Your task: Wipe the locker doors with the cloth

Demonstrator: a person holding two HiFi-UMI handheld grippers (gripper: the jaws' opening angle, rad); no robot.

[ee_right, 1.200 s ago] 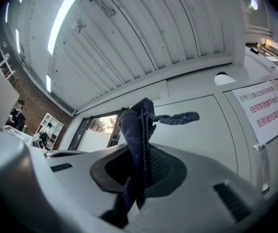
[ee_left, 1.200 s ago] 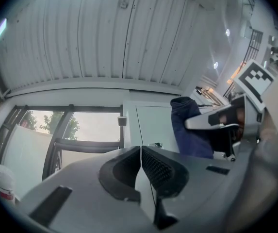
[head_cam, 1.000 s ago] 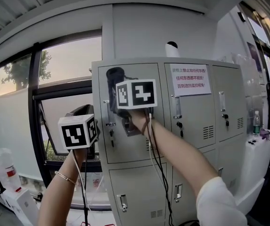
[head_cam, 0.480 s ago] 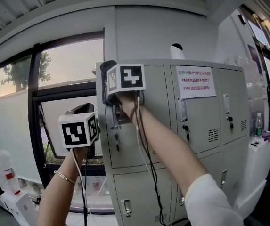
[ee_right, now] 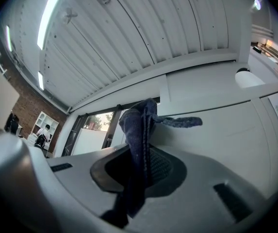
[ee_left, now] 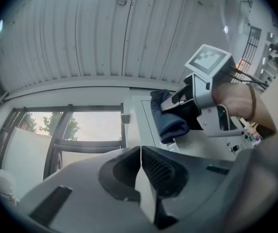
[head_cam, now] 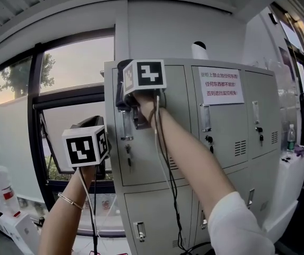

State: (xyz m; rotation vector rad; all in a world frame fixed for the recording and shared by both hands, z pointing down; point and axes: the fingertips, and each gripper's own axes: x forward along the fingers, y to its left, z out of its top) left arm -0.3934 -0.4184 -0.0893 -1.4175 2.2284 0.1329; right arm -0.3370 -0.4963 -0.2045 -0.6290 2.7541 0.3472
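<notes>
The grey lockers [head_cam: 183, 121] stand in front of me in the head view. My right gripper [head_cam: 124, 92] is shut on a dark blue cloth [head_cam: 122, 84] and presses it against the top left corner of the upper left door [head_cam: 167, 137]. In the right gripper view the cloth [ee_right: 139, 130] hangs folded between the jaws of the right gripper [ee_right: 141, 164], against the door [ee_right: 216, 130]. My left gripper [head_cam: 97, 125] hangs lower left, beside the lockers, shut and empty. The left gripper view shows its jaws closed on nothing [ee_left: 140, 155], with the cloth [ee_left: 170, 118] above.
A paper notice [head_cam: 223, 88] is stuck on the middle upper door. A white rounded object [head_cam: 198, 49] sits on top of the lockers. A window [head_cam: 72, 62] is to the left, a bottle [head_cam: 288, 138] on a counter at the right.
My right gripper has carried the cloth up and to the left across the door, from near its handle to its top left corner. The left gripper has barely moved.
</notes>
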